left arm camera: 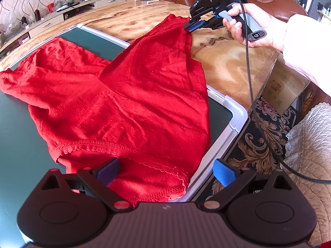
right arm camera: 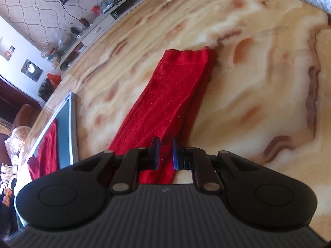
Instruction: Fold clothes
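Across the green framed board (left arm camera: 221, 113) and marbled tabletop (right arm camera: 248, 82), the red knit garment (left arm camera: 128, 103) stretches lengthwise toward the right gripper (left arm camera: 191, 25), which pinches its far sleeve end, while the nearer left gripper (left arm camera: 165, 171) hangs spread above the hem.

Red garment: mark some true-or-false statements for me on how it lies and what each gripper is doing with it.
1. The right gripper pinches an edge of the red garment. True.
2. The left gripper is shut on the near hem. False: its jaws stand wide apart over the hem and pinch nothing.
3. The garment lies wholly on the green board. False: part of it reaches past the board's frame, over the marbled table.
4. A hand holds the right gripper. True.
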`<state>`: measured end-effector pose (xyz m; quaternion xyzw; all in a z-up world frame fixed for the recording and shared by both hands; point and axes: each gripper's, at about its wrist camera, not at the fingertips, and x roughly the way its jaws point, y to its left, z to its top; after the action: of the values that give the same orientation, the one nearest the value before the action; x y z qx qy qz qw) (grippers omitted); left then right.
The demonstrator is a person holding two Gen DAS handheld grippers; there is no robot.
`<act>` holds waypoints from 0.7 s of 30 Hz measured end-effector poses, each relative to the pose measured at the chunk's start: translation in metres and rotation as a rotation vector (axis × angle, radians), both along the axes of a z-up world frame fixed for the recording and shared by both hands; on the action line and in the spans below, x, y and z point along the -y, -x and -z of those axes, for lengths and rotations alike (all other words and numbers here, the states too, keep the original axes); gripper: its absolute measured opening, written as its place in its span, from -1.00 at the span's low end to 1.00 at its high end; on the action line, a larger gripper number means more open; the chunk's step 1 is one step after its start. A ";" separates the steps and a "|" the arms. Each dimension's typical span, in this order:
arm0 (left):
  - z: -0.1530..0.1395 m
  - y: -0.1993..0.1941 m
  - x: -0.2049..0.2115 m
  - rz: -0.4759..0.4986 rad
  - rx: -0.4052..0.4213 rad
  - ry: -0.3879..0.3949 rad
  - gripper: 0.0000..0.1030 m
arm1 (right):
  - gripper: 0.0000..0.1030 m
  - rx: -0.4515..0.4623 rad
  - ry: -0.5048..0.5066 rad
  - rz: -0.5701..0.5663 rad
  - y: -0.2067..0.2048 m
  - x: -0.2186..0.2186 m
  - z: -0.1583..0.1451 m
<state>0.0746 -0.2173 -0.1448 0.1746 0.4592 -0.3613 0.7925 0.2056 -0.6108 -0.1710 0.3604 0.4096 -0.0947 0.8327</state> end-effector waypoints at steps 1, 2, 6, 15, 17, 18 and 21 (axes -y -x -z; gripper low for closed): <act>0.000 0.001 0.001 0.002 0.005 -0.005 0.93 | -0.69 0.004 -0.017 0.005 -0.001 0.001 0.003; 0.000 0.001 0.001 0.005 0.008 -0.009 0.93 | -0.69 -0.002 -0.016 0.014 -0.001 0.002 0.004; 0.000 0.001 0.001 0.005 0.006 -0.006 0.93 | -0.69 -0.024 -0.017 0.020 -0.003 0.002 0.008; 0.000 0.000 0.001 0.003 0.002 -0.005 0.93 | -0.96 -0.007 -0.020 0.040 0.002 0.003 0.001; 0.000 0.000 0.001 0.003 0.003 -0.006 0.93 | -0.97 -0.016 0.035 0.045 0.005 0.001 -0.009; 0.000 -0.001 0.000 0.000 0.003 -0.005 0.93 | -0.97 -0.018 0.046 0.047 0.007 0.001 -0.013; 0.000 -0.002 -0.001 -0.008 0.002 -0.004 0.93 | -0.97 -0.049 0.106 0.045 0.007 -0.002 -0.019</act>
<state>0.0770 -0.2160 -0.1449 0.1747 0.4600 -0.3569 0.7940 0.1982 -0.6091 -0.1519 0.3226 0.4160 -0.1438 0.8380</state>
